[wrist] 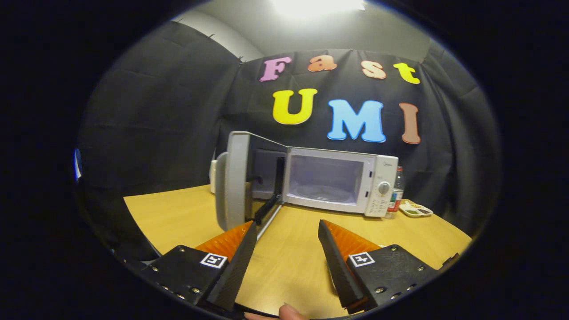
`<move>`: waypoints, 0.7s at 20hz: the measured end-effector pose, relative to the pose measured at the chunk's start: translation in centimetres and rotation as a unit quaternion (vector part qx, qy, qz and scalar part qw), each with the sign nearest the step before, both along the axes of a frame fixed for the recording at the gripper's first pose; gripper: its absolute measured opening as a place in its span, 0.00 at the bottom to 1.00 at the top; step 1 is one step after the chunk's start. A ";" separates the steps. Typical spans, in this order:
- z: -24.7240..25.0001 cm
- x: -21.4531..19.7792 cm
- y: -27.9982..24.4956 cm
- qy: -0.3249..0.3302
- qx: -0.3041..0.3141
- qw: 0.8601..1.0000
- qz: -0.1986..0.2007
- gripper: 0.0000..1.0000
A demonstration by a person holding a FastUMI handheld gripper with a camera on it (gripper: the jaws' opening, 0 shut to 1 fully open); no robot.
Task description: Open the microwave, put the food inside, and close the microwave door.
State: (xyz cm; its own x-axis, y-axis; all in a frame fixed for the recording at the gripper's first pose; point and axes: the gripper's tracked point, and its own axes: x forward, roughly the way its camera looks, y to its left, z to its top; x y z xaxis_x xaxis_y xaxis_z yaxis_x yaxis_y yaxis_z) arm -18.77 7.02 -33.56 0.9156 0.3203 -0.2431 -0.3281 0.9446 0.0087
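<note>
The tongs (286,231) are held wide open and empty. The microwave (338,184) door (235,180), rigid and hinged, is probably best pushed at its free edge.

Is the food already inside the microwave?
No: the microwave cavity holds just its glass turntable, its door stands open, and the open gripper holds nothing.

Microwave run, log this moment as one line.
microwave: door open, cavity empty | gripper: fingers apart, holding nothing, short of door | food tray: on table beside bottle
</note>
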 end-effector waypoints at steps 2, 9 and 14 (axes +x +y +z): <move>-1.1 0.9 -4.5 0.003 -0.013 0.999 -0.046 0.85; -7.2 3.0 -11.8 0.083 -0.033 0.989 -0.115 0.85; -10.9 4.0 -11.7 0.176 -0.005 0.978 -0.110 0.85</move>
State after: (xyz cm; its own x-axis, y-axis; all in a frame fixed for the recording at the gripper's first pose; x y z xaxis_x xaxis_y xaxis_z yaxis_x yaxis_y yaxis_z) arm -14.79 -4.66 -44.50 0.8214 0.1202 -0.5575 -0.0944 0.9927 0.0750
